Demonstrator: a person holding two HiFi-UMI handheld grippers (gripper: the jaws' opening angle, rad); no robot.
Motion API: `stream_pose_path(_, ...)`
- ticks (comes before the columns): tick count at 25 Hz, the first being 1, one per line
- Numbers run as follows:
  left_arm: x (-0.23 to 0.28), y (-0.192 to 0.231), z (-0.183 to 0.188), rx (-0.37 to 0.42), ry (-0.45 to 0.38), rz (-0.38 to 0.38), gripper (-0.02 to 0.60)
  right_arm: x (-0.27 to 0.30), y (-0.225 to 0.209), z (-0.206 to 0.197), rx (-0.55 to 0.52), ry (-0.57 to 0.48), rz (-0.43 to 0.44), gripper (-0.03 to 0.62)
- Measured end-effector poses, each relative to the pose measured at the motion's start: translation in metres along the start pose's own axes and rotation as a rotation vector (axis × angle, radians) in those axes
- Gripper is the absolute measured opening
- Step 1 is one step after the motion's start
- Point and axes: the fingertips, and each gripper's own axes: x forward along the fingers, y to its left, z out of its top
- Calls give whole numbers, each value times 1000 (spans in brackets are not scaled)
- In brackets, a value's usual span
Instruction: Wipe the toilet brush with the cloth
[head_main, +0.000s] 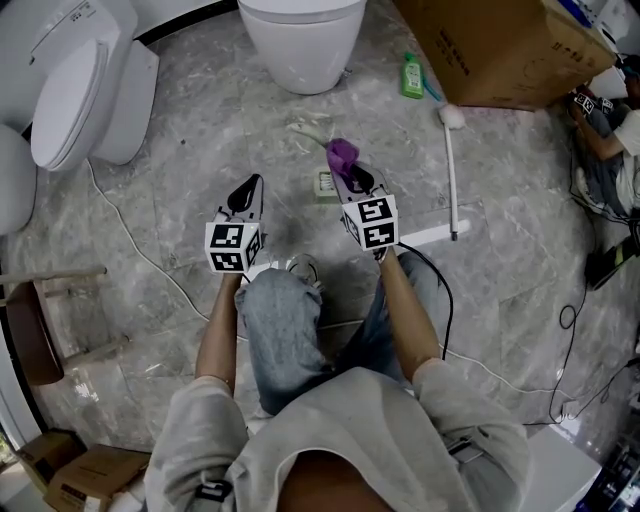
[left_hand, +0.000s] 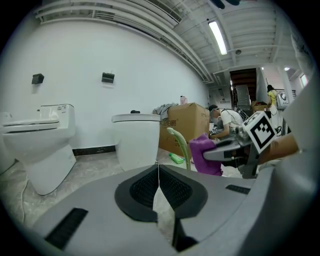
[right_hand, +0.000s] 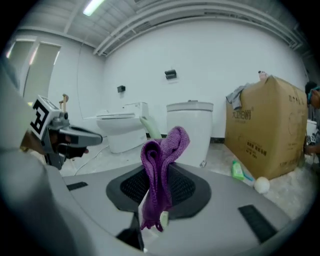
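Observation:
The toilet brush has a pale green curved handle (head_main: 310, 133) that rises from a small square holder (head_main: 324, 183) on the floor, between my two grippers and a little ahead of them. The handle (left_hand: 181, 145) shows to the right in the left gripper view, and the same handle (right_hand: 150, 127) shows just behind the cloth in the right gripper view. My right gripper (head_main: 352, 175) is shut on a folded purple cloth (right_hand: 159, 165), which sticks up out of the jaws beside the handle. My left gripper (head_main: 250, 185) is shut and holds nothing, its pads (left_hand: 145, 187) pressed together.
One white toilet (head_main: 300, 40) stands straight ahead and another (head_main: 85, 90) at the left. A cardboard box (head_main: 500, 45), a green bottle (head_main: 412, 77) and a white long-handled brush (head_main: 452, 170) lie to the right. A person (head_main: 605, 130) sits at the far right. Cables cross the floor.

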Motion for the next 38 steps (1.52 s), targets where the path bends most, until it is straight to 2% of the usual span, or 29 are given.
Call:
stream_pose_path(3,-2,0,3,1,-6,4,22,-8,11,56,-72,-107,21,107)
stream_pose_path(8,-4,5,8,1,-15,16,21,-13,15,133,-132,-240,56,107)
stream_pose_path(11,-3,6,7,0,-14,18,23,-7,11,161,-164,-275,61,107)
stream_pose_path(14,-2,5,5,6,-10,14,21,5,5,167,-170,-262,80,107)
stream_pose_path(18,-4,7,3,6,-6,16,21,24,1,146,-138,-197,102,107)
stream_pose_path(25,-8,16,-5,0,4,27,22,39,-16,92,-16,-93,109,107)
stream_pose_path(31,-7,16,-7,-2,8,21,21,46,-33,35,101,6,79,107)
stream_pose_path(38,1,7,-12,-5,17,6,21,54,-42,-42,176,141,68,107)
